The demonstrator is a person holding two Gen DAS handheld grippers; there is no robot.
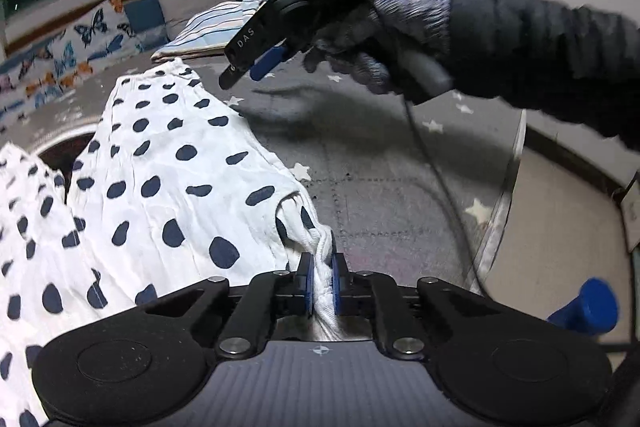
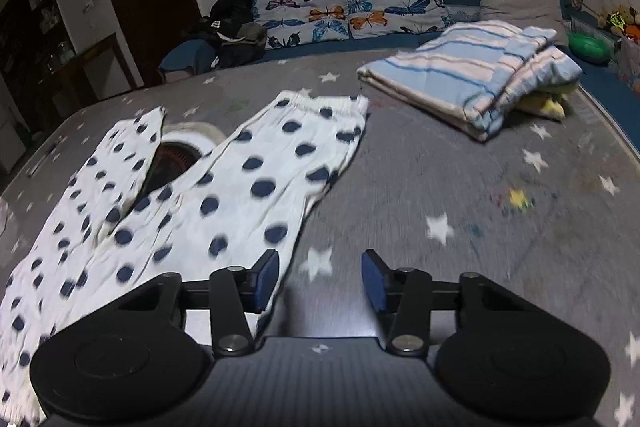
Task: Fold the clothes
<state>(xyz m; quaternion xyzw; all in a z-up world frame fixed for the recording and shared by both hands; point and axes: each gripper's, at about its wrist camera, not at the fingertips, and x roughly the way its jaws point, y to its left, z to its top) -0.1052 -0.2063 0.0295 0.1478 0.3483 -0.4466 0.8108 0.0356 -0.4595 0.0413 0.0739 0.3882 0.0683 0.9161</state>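
Note:
White trousers with dark blue dots (image 1: 160,167) lie spread on a grey star-patterned mat (image 1: 380,187). My left gripper (image 1: 320,267) is shut on a bunched corner of their elastic waistband, with white cloth squeezed between the blue pads. In the right wrist view the trousers (image 2: 224,195) lie flat to the left, waistband at the far end. My right gripper (image 2: 320,279) is open just above the mat, and its left pad (image 2: 268,279) is at the trousers' near edge with only mat between the pads. The left wrist view shows the right gripper (image 1: 244,73) held in a gloved hand (image 1: 360,39) above the mat.
A folded blue-striped cloth (image 2: 472,75) lies on the mat at the far right. Butterfly cushions (image 2: 360,3) and a dark clothes pile (image 2: 232,27) line the back. A round white-rimmed object (image 2: 188,147) shows between the trouser legs. The mat's edge (image 1: 500,219) and bare floor are to the right.

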